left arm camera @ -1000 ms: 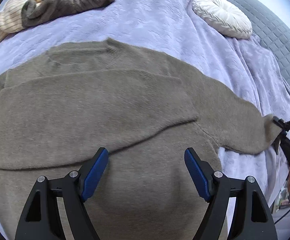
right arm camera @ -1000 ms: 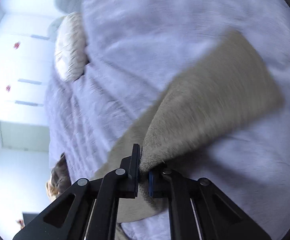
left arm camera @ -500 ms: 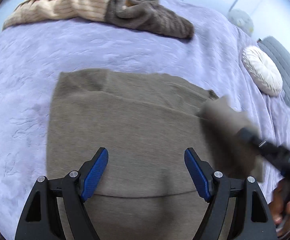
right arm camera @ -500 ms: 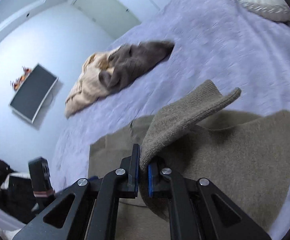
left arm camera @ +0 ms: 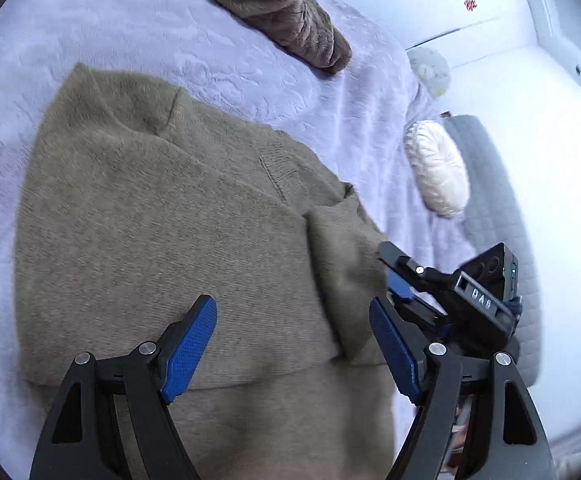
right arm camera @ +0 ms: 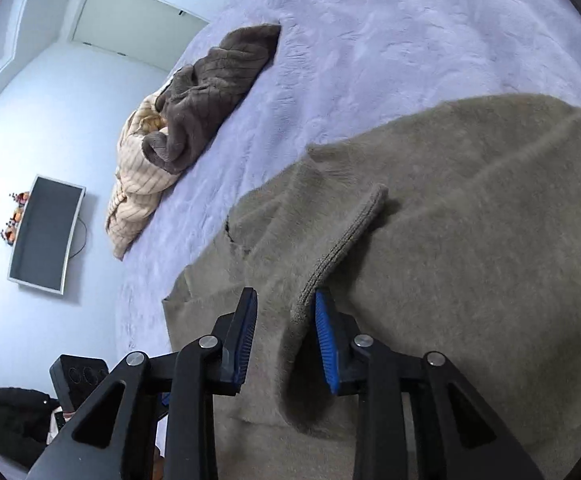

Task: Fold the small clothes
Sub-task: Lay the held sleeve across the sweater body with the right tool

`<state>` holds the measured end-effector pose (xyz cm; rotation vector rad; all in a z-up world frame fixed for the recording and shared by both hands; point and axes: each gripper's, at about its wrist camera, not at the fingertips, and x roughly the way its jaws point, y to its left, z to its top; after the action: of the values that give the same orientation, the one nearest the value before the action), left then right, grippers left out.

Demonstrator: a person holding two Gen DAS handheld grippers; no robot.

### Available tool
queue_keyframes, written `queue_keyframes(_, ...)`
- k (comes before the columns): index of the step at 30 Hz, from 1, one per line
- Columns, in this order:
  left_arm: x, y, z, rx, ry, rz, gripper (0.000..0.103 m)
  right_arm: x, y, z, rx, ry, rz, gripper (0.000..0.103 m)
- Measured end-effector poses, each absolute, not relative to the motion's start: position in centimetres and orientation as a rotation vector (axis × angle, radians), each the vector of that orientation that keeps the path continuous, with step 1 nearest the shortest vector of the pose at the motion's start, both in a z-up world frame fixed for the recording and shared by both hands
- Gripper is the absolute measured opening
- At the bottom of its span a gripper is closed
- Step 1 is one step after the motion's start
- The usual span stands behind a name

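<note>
My right tool stood partly open over the fuzzy olive-brown knitted sweater, its blue pads apart, with the ribbed cuff of the folded-in sleeve lying loose against the right-hand pad and no longer pinched. The sleeve ran away from that tool across the sweater's body, so its long axis pointed forward and slightly right from my right hand. My left tool hung wide open and empty above the lower body of the sweater, which lay spread flat on the lavender quilted bedspread, sleeves turned in over the chest. I judged the hem, nearest my left tool, to be what the next fold would take. Farther up the bed, well apart, sat a heap of a dark brown ribbed knit on a cream striped garment, and a round white pleated cushion lay off to the right; nothing stood between my tools and the sweater.
</note>
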<state>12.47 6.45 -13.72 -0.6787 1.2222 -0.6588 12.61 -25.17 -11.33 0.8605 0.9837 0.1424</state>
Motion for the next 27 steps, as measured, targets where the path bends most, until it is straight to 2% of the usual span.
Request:
queue_keyframes(5,13.0,7.7,-15.6,-0.826,1.244,-0.653,0.08,13.9,-17.5,-10.4,0.671,1.062,0.464,0.032)
queue_keyframes(9,13.0,7.3,-15.9,-0.805,1.251,-0.648,0.08,11.4,-14.6,-11.2,0.556,1.14,0.524,0.032)
queue_keyframes(13,13.5,5.8,-15.5,-0.778,1.255,-0.648,0.08,8.6,-16.9,-12.2,0.603,1.186,0.442,0.032)
queue_keyframes(18,14.2,5.0,-15.5,-0.755,1.243,-0.601,0.079,3.2,-24.8,-13.3,0.791,1.173,0.21,0.035)
queue_keyframes(19,14.5,4.6,-15.5,-0.735,1.243,-0.58,0.076,1.7,-27.0,-13.6,0.851,1.154,0.148,0.038)
queue_keyframes(20,14.7,4.2,-15.5,-0.711,1.245,-0.561,0.057,0.6,-28.7,-13.9,0.904,1.133,0.098,0.04)
queue_keyframes(21,14.9,3.9,-15.5,-0.685,1.253,-0.553,0.026,-0.7,-30.7,-14.5,0.987,1.099,0.033,0.04)
queue_keyframes(22,14.9,3.6,-15.7,-0.659,1.275,-0.548,0.013,-1.4,-31.8,-14.9,1.04,1.075,-0.001,0.04)
queue_keyframes(23,14.9,3.3,-15.7,-0.645,1.282,-0.543,0.007,-2.4,-33.4,-15.5,1.128,1.031,-0.05,0.04)
queue_keyframes(27,14.4,3.1,-13.9,-0.6,1.215,-0.55,0.007,-3.8,-36.8,-17.3,1.353,0.872,-0.149,0.039)
